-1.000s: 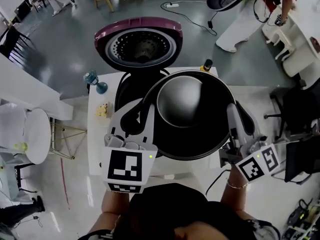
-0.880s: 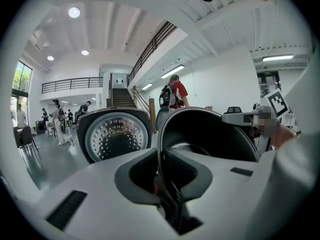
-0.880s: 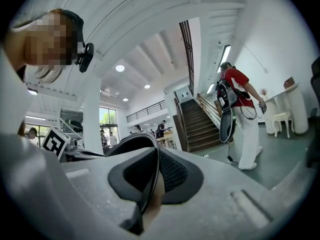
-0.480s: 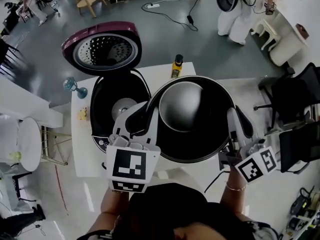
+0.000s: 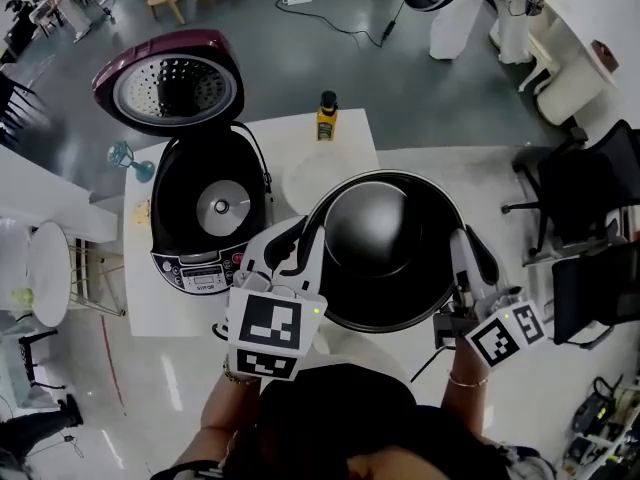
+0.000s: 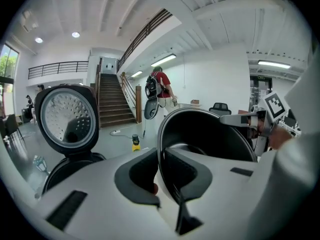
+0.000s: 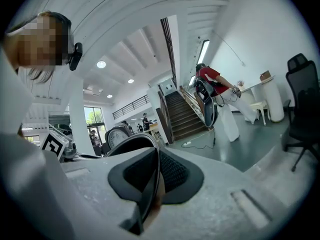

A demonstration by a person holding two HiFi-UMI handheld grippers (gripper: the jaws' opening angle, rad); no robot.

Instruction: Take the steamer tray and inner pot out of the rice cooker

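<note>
We're in a big open lab hall, not a home kitchen; glossy grey floor; a staircase climbing to a railed mezzanine; white desk; black office chairs alongside.

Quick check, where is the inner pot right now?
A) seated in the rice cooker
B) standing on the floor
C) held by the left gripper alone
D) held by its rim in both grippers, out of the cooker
D: the left gripper and the right gripper each clamp the rim of the inner pot, which hangs beside the open rice cooker, whose well is empty.
</note>
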